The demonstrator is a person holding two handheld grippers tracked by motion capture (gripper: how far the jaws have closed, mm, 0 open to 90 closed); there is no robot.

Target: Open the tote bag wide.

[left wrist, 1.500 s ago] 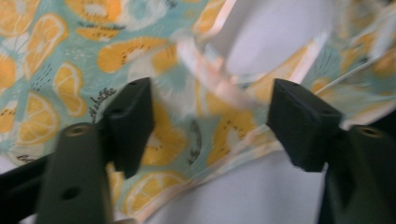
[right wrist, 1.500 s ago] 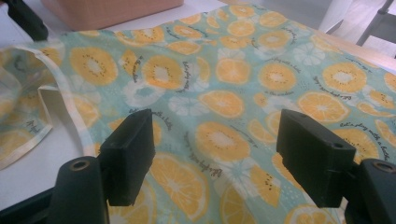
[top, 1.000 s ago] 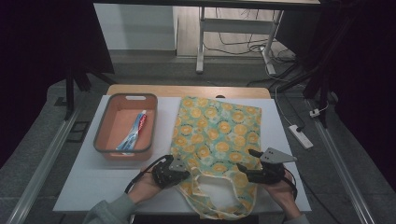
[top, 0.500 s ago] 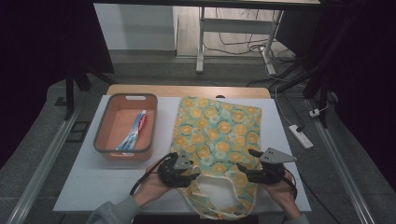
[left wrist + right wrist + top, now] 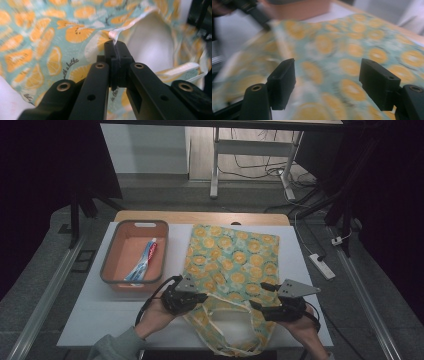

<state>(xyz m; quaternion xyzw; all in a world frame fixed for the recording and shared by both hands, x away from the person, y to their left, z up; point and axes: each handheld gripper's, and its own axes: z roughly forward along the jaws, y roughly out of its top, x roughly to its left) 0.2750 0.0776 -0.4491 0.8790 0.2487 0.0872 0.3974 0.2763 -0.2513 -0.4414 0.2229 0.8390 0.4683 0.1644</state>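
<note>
We hold the left gripper [image 5: 115, 48] with its jaws pressed together on the hem of the orange-print cloth bag [image 5: 231, 265]; in the left gripper view a white fold of that hem sticks out just past the black tips. Those jaws have just been closing, with the bag's edge between them. In the high view our left gripper [image 5: 199, 296] sits at the bag's near left corner, beside the mouth of the bag, our left hand [image 5: 156, 316] behind it.

Our right gripper [image 5: 327, 82] has its jaws spread wide apart, with nothing pinched between them; the right gripper view is blurred, yet the printed cloth lies plainly beneath the gap. From above, our right gripper [image 5: 260, 306] hovers at the bag's near right side, our right hand [image 5: 306, 330] behind it.

The bag lies flat in the middle of the white table [image 5: 90, 315], its mouth and looped handles [image 5: 227, 347] turned toward us at the near edge. To its left, just beside it, stands an orange tray [image 5: 111, 266] with a toothpaste tube [image 5: 141, 266] lying in it. Off to the right, on the floor beyond the table, rests a white power strip [image 5: 322, 266].
</note>
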